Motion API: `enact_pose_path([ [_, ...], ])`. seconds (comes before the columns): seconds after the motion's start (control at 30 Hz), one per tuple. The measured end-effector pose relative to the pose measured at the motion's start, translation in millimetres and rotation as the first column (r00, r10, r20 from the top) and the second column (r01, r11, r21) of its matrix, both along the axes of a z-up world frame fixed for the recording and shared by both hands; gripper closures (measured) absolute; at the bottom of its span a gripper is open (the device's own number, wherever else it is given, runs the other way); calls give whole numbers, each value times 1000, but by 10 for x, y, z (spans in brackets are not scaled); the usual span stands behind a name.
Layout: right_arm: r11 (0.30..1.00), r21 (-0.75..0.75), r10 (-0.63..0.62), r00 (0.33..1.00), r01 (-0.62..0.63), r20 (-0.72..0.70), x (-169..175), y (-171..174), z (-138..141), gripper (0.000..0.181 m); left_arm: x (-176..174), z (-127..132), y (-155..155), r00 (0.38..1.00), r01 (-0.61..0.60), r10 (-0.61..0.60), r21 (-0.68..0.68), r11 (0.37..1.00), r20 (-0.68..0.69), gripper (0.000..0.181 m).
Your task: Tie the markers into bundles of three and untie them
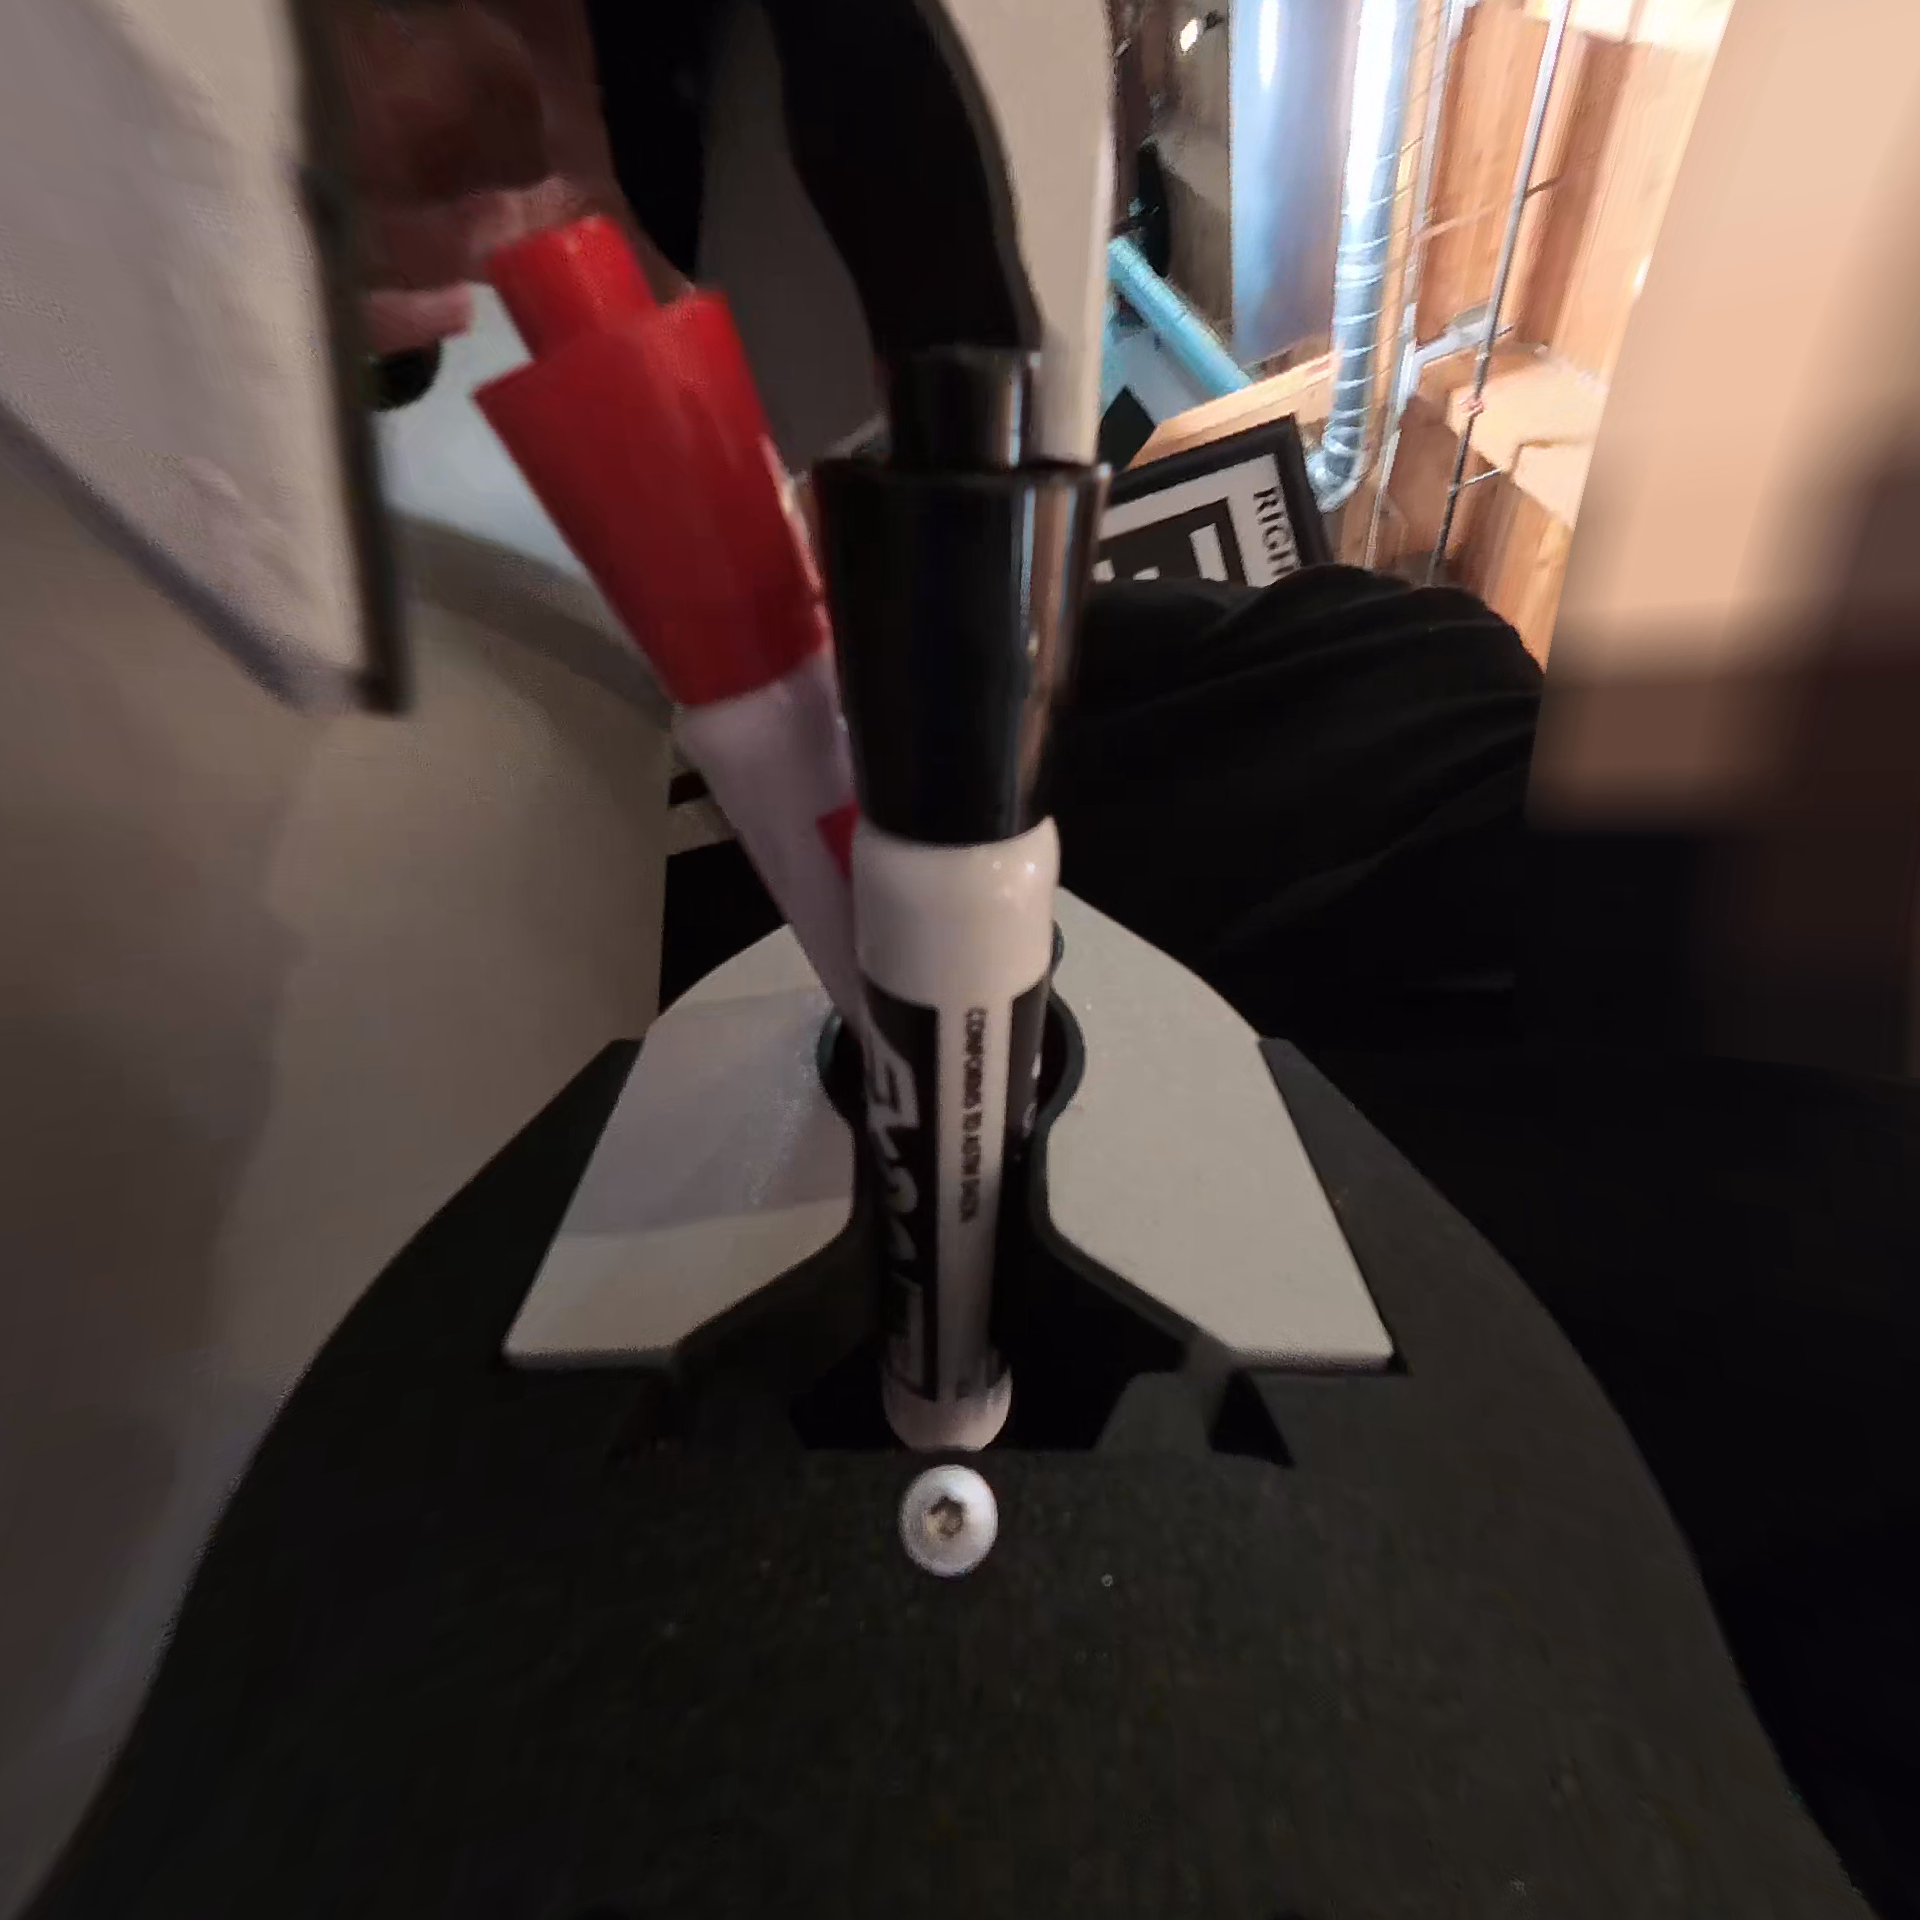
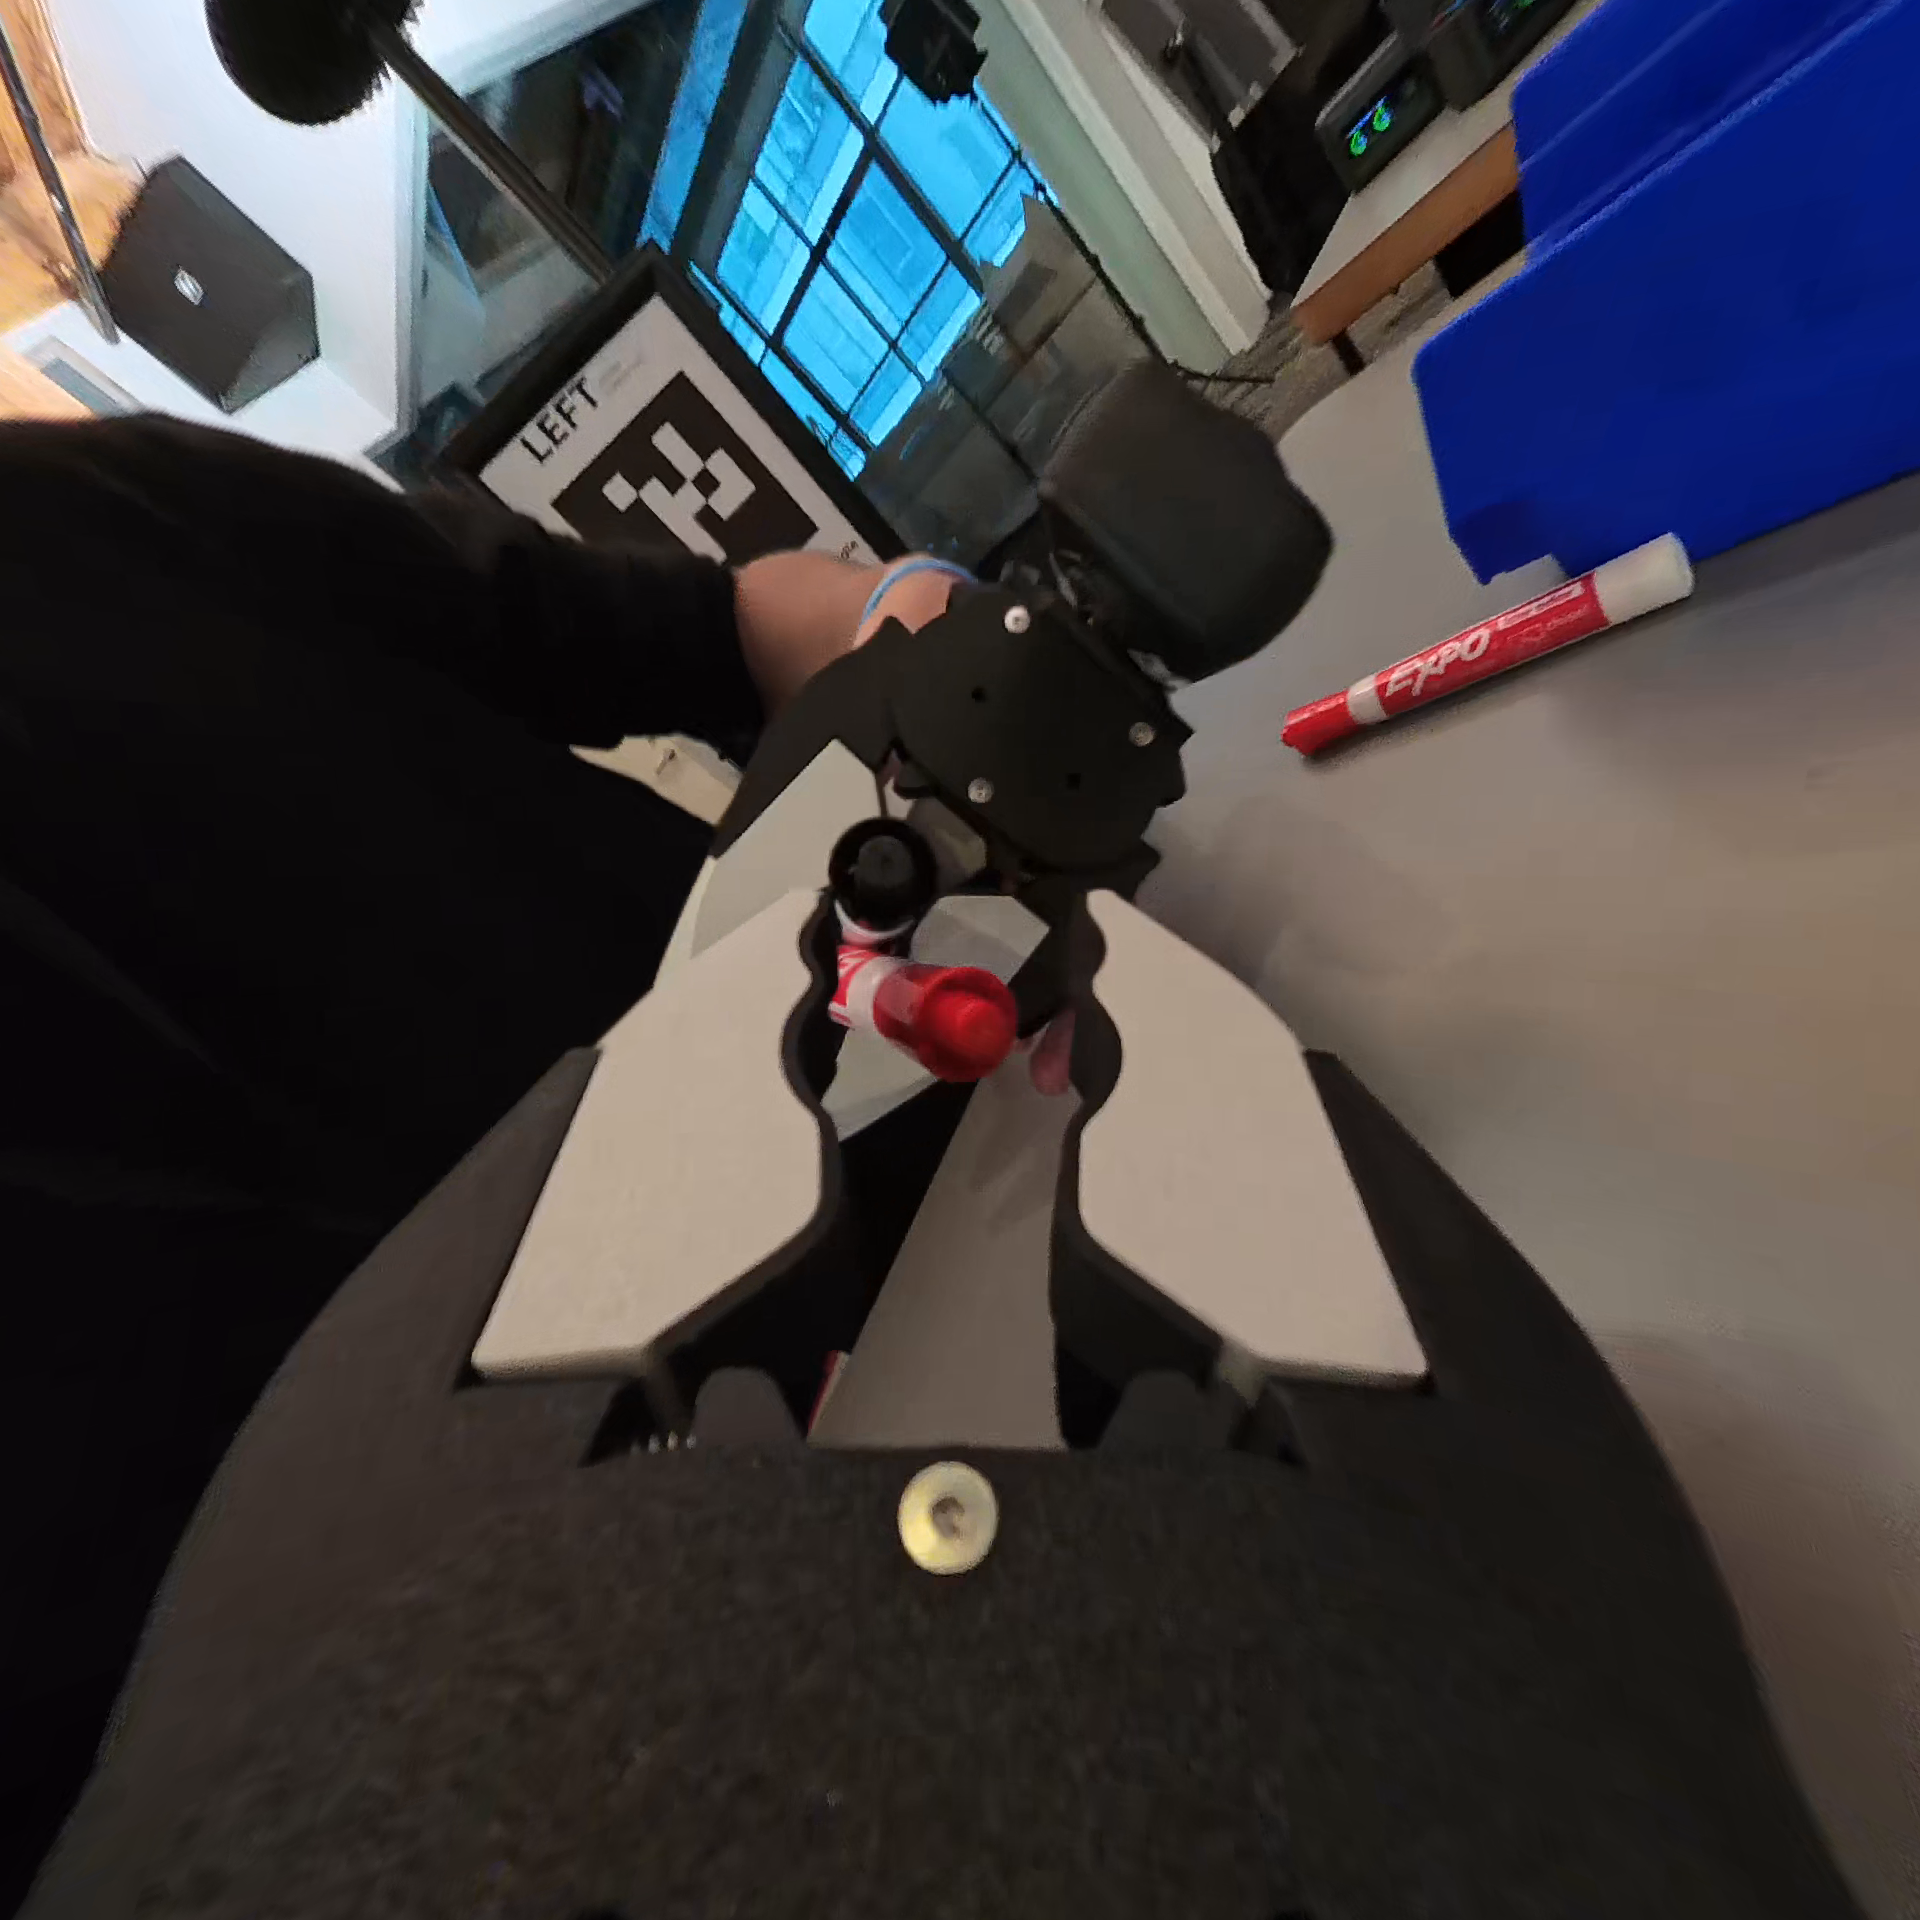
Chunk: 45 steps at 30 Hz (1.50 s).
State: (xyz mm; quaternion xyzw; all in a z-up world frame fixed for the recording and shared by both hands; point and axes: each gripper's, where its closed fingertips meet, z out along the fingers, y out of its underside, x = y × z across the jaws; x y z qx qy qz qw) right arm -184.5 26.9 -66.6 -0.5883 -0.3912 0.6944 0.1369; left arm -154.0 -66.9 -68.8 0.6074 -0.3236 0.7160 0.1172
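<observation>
In the left wrist view we find the left gripper (image 1: 951, 1122) closed narrow on a black marker (image 1: 951, 935), whose barrel runs up between the two grey fingers with its black cap at the far end. A red marker (image 1: 665, 499) leans against the black one at the fingers and splays away to the left; we cannot tell whether the fingers also pinch it. Beyond the two caps we note a white panel and a dark sleeve (image 1: 1288, 748), both out of focus.

In the right wrist view we find the right gripper (image 2: 951, 997) standing wide, its grey fingers (image 2: 686, 1174) apart and holding nothing. Just past its fingertips we see the same pair of markers end-on, the red cap (image 2: 961, 1018) pointing toward the camera and the black cap (image 2: 881, 868) just behind it, both held by the other gripper. A bare fingertip (image 2: 1049, 1060) shows beside the red cap. The body of the left gripper carries a square black-and-white tag (image 2: 675, 488), and a hand in a black sleeve grips it.

Farther off to the right, we record a second red marker (image 2: 1486, 649) lying flat on the grey surface (image 2: 1507, 987), well apart from the held pair. Its white end lies just beside a blue bin (image 2: 1704, 312) at the far edge. A window (image 2: 862, 260) stands beyond.
</observation>
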Motion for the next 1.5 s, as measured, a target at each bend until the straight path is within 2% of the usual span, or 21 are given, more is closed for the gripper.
enact_pose_path([
  [0.2, 997, -66, -48, 999, 46, -24, 59, 193, 36, 135, -38, -16, 35, 997, -60, 59, 20, 998, 46, 155],
  [0.37, 975, 11, -220, 973, 220, 71, 205, 370, -104, 124, -98, -69, 101, 997, -81, 80, 38, 996, 18, 155],
  [0.4, 974, 3, -225, 971, 225, 79, 174, 339, -130, 128, -104, -94, 115, 997, -83, 83, 50, 995, 3, 155],
  [0.5, 980, -74, -180, 981, 184, 67, 38, 190, -162, 159, -107, -173, 161, 995, -93, 96, 70, 993, -40, 155],
  [0.57, 977, -115, -176, 984, 178, 31, -37, 158, -146, 164, -108, -205, 188, 993, -98, 102, 68, 993, -57, 155],
  [0.8, 958, -45, -280, 957, 284, 72, -129, 249, -175, 165, -115, -264, 374, 974, -200, 200, 13, 980, -106, 155],
  [0.93, 956, -31, -289, 955, 292, 62, -186, 236, -127, 164, -121, -225, 378, 972, -218, 217, 1, 976, -93, 156],
  [1.0, 955, -69, -287, 957, 289, 37, -205, 236, -91, 151, -136, -159, 374, 972, -224, 224, -1, 975, -70, 155],
  [1.13, 961, -65, -268, 963, 269, 16, -221, 224, -79, 148, -218, -95, 362, 967, -242, 245, 44, 969, -65, 155],
  [1.2, 960, -22, -278, 960, 278, 20, -209, 272, -73, 145, -316, -82, 338, 961, -260, 264, 64, 964, -80, 155],
  [1.3, 938, 168, -317, 946, 302, 70, -258, 408, -144, 142, -590, -65, 263, 943, -300, 308, 80, 951, -123, 155],
  [1.37, 920, 319, -277, 954, 227, 119, -473, 398, -252, 138, -811, -84, 205, 924, -332, 346, 112, 937, -160, 155],
  [1.43, 890, 442, -229, 946, 109, 228, -794, 405, -480, 118, -1006, -94, 162, 902, -371, 387, 116, 921, -189, 155],
  [1.5, 868, 497, -169, 926, -22, 337, -1115, 436, -687, 115, -1171, -132, 120, 883, -397, 416, 125, 909, -219, 155],
])
